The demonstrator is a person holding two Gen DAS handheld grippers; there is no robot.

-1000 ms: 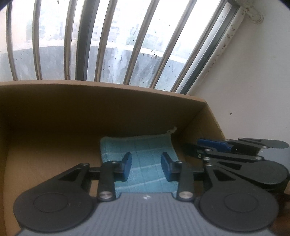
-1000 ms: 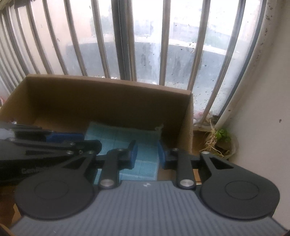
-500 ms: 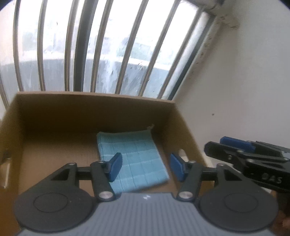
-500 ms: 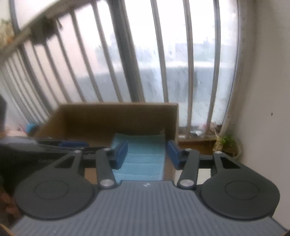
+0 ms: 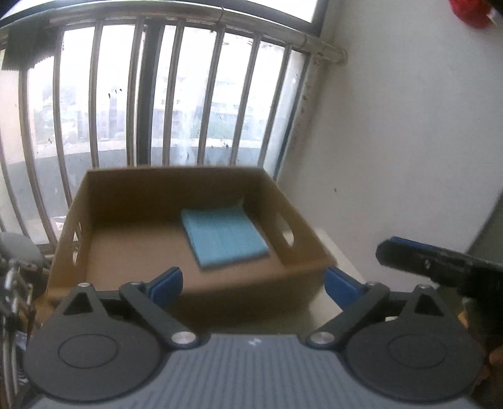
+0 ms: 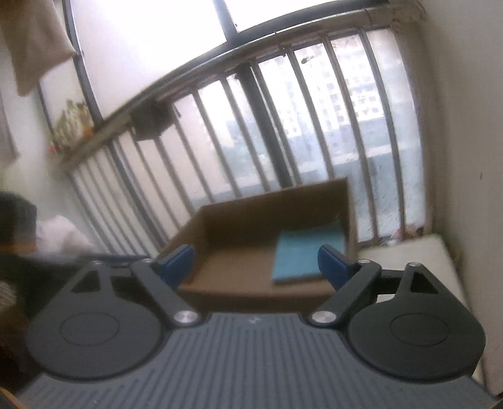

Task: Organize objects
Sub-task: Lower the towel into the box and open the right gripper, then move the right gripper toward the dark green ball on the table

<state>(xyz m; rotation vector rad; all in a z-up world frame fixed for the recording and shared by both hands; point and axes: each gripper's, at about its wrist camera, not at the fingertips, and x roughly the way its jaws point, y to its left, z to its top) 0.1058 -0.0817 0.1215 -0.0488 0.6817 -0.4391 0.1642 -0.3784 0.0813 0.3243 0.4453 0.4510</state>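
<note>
The cloth (image 5: 223, 239) lies flat in the box's (image 5: 292, 277) right rear corner, ahead of both grippers. My left gripper (image 5: 253, 288) and right gripper (image 6: 256, 262) have just been opening, empty; the right is nearer it.

Left wrist view: right tongs (image 5: 440, 267) enter from the right edge, smeared; only their dark tip shows, the rest cut off. Red thing (image 5: 470, 12) clipped by the top right corner, can't identify. Metal clutter (image 5: 14, 283) at the left edge, blurred and cropped. Cardboard box (image 5: 245, 289) near wall partly hidden behind the camera's own tongs. Right wrist view: whole left side motion-blurred; dark mass (image 6: 19, 245) and pale heap (image 6: 63, 239) unreadable. Blue cloth (image 6: 301, 254) has its right corner hidden behind a blue pad (image 6: 333, 264).
</note>
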